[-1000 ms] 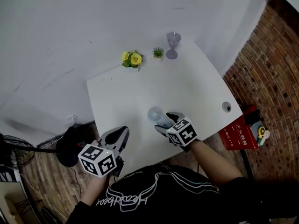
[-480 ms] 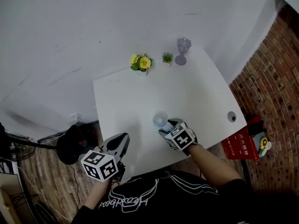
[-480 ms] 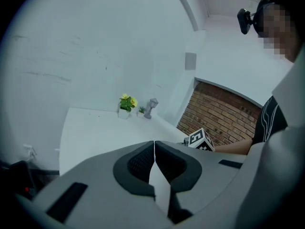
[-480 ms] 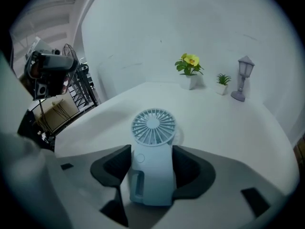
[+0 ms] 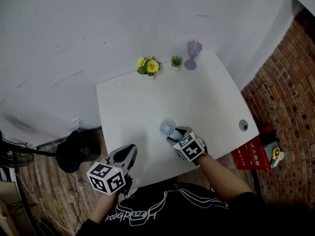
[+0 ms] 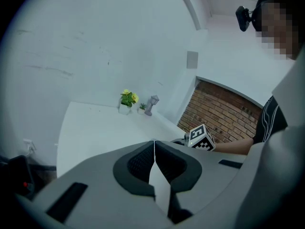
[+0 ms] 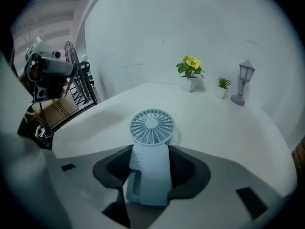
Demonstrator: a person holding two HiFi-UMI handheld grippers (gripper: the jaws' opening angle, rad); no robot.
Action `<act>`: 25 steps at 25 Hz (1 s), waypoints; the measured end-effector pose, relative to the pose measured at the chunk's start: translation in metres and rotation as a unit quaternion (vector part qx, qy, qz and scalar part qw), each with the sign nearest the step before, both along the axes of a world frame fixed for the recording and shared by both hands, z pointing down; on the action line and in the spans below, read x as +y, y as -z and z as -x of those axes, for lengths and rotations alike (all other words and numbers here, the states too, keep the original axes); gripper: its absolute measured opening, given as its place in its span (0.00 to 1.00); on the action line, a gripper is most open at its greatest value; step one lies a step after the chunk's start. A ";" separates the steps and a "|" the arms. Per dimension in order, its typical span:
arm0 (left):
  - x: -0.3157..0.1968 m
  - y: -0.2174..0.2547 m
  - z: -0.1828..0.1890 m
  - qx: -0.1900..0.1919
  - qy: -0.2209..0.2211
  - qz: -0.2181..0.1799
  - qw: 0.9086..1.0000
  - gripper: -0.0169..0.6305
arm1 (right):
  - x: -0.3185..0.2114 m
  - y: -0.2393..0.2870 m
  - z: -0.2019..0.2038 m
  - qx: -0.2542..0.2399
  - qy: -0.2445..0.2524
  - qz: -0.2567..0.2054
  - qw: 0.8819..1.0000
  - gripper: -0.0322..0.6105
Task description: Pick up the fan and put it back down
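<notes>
A pale blue hand fan (image 5: pixel 168 128) lies on the white table (image 5: pixel 197 97) near its front edge, round grille pointing away from me. My right gripper (image 5: pixel 174 133) is over its handle. In the right gripper view the fan (image 7: pixel 151 128) sits between the jaws of that gripper (image 7: pixel 151 168). They are closing, and the dark pads meet both sides of the handle. My left gripper (image 5: pixel 129 150) hovers at the table's front left edge, apart from the fan. In its own view the left gripper (image 6: pixel 154 144) is shut with nothing between its jaws.
At the table's far edge stand a yellow flower pot (image 5: pixel 149 66), a small green plant (image 5: pixel 176 61) and a purple lamp ornament (image 5: pixel 193 54). A cable hole (image 5: pixel 243 126) is near the right edge. A red box (image 5: pixel 253 149) and a black stand base (image 5: pixel 69 156) sit on the floor.
Both grippers have sunk a little towards the table. The right gripper's jaws have closed in around the fan's handle. The fan has stayed where it lay.
</notes>
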State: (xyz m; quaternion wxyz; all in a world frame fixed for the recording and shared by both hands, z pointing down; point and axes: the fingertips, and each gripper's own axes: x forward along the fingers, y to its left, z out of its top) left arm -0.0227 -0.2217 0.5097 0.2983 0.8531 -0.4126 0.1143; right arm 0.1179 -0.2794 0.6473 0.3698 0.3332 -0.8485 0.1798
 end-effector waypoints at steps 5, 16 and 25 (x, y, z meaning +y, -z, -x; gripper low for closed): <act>0.003 0.005 0.004 0.003 0.001 -0.003 1.000 0.08 | 0.002 0.003 0.001 -0.024 -0.012 0.005 1.000 0.39; 0.002 0.029 0.010 -0.003 -0.032 -0.009 0.999 0.08 | 0.015 0.061 0.013 -0.075 -0.036 -0.023 0.996 0.39; 0.008 0.050 0.021 0.003 -0.047 -0.016 0.999 0.08 | 0.037 0.150 0.033 -0.176 -0.063 -0.068 0.980 0.39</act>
